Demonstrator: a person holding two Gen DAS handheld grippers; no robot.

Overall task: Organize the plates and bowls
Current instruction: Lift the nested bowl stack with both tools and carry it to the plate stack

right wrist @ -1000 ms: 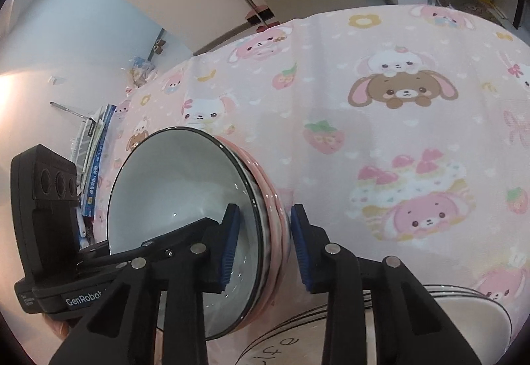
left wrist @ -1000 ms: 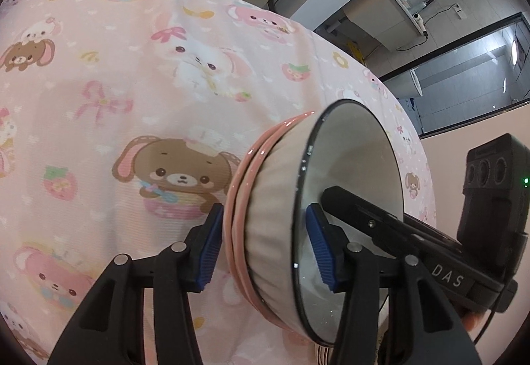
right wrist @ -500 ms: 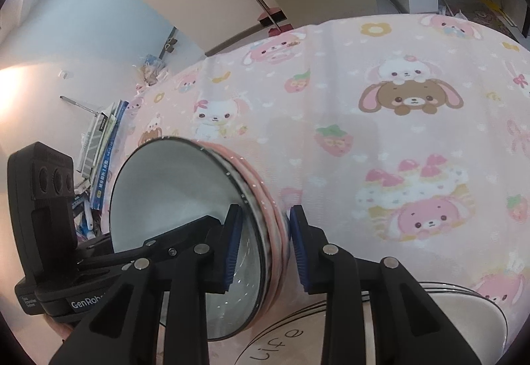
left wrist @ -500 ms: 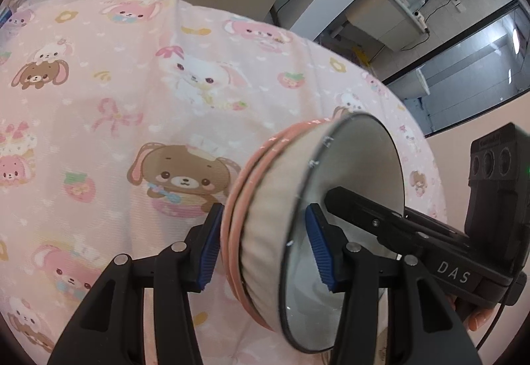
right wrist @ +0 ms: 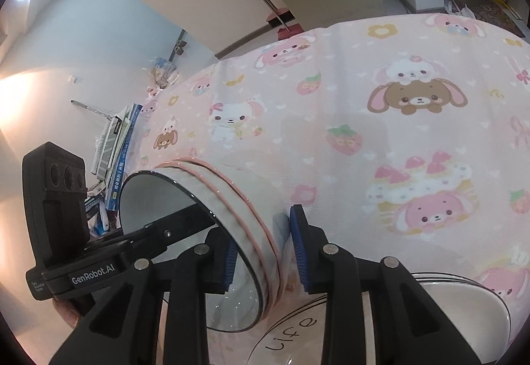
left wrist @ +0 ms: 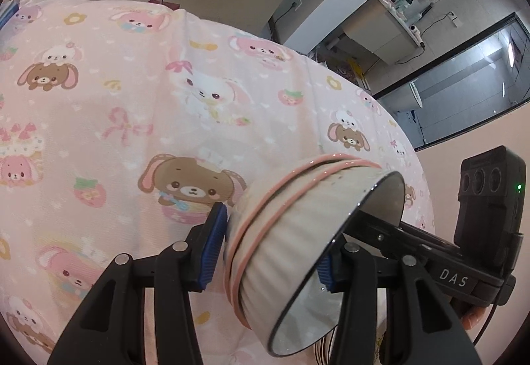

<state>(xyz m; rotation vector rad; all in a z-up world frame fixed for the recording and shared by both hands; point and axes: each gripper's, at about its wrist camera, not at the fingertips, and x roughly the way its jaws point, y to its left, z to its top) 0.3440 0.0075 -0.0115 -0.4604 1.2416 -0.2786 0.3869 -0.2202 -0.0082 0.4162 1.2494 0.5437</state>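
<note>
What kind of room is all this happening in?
Probably a home dining area: a table under a pink cartoon-bunny tablecloth, stacked bowls and a plate on it, books piled nearby.

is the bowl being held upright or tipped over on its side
Tipped on its side. The bowl has its dark rim facing sideways, and the left gripper and right gripper each straddle its wall, above the pink tablecloth.

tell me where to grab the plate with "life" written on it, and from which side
Take the plate by its thin rim, one finger above and one below. It lies flat on the pink tablecloth, so only the edge offers a pinch. Its far-right rim looks exposed; the stacked bowls, tipped on their side, crowd its left.
</note>
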